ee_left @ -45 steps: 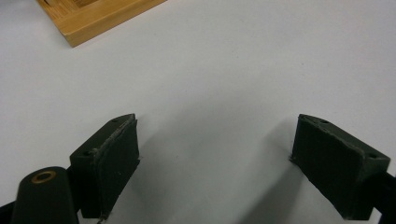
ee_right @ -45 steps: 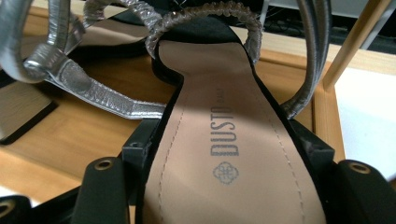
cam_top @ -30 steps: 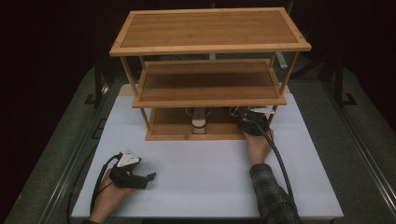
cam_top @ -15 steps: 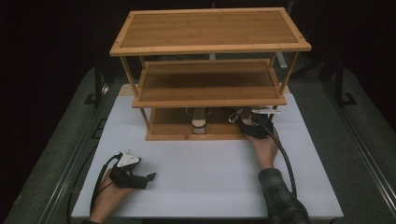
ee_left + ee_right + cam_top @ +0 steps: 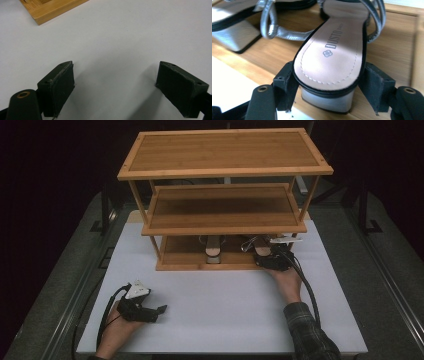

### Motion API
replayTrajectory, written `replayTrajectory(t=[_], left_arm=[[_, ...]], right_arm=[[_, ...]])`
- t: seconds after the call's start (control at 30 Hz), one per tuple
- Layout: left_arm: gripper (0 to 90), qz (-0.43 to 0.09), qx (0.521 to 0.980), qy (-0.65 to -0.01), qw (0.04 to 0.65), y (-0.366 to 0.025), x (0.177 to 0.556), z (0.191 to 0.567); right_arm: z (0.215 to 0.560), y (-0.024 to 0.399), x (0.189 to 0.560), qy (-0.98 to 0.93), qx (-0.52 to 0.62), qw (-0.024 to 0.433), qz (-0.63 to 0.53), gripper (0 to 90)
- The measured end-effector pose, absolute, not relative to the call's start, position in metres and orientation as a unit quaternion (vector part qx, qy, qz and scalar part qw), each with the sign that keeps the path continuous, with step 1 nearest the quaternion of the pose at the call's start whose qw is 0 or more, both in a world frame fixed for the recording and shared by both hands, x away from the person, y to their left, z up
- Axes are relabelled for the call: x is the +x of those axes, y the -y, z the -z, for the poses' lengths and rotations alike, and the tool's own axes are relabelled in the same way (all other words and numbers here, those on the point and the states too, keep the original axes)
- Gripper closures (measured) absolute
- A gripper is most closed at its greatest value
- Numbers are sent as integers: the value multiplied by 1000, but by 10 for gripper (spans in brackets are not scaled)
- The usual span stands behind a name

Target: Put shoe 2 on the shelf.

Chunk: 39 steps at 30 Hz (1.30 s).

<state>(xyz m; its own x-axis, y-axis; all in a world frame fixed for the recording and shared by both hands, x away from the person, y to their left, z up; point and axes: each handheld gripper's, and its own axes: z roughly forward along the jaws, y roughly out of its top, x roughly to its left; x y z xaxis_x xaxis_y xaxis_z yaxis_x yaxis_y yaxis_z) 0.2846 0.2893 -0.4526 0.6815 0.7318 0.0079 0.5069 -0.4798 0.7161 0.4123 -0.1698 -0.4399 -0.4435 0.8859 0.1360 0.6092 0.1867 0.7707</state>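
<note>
Right claw (image 5: 329, 92) reaches fwd, clamped on sandal (image 5: 332, 62) heel at rack (image 5: 200, 260) bottom; left claw (image 5: 116, 87) released, resting on table (image 5: 125, 37).

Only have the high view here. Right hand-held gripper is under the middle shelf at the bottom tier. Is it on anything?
Observer: Yes. In the right gripper view its jaws sit on either side of the heel end of a sandal, touching the sole edge. The right hand-held gripper looks closed on it.
Operator: What sort of sandal?
Observer: Pale insole printed DUSTO, silver block heel, silver straps.
Operator: Is it alone in there?
Observer: No, a second silver heel stands beside it on the bottom shelf.
Operator: Left one?
Observer: The left hand-held gripper is wide open over bare white table, nothing between the jaws.
</note>
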Motion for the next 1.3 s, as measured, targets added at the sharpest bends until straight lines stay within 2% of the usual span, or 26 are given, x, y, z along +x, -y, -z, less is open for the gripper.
replayTrajectory(t=[0.17, 0.43, 0.77, 1.2, 1.23, 1.3], left_arm=[[139, -158, 845, -366, 355, -289, 285, 453], [140, -158, 845, -366, 355, -289, 285, 453], [139, -158, 846, -366, 354, -289, 285, 452], [139, -158, 846, -366, 354, -289, 285, 452], [139, -158, 846, -366, 354, -289, 285, 452], [139, -158, 846, -366, 355, -289, 285, 453]], right_arm=[[440, 162, 411, -768, 471, 155, -405, 334], [439, 141, 416, -785, 439, 168, -404, 323], [437, 132, 424, -785, 456, 150, -392, 325], [442, 132, 426, -793, 434, 165, -394, 327], [442, 133, 426, -793, 435, 162, -394, 323], [442, 134, 425, -793, 437, 167, -390, 251]])
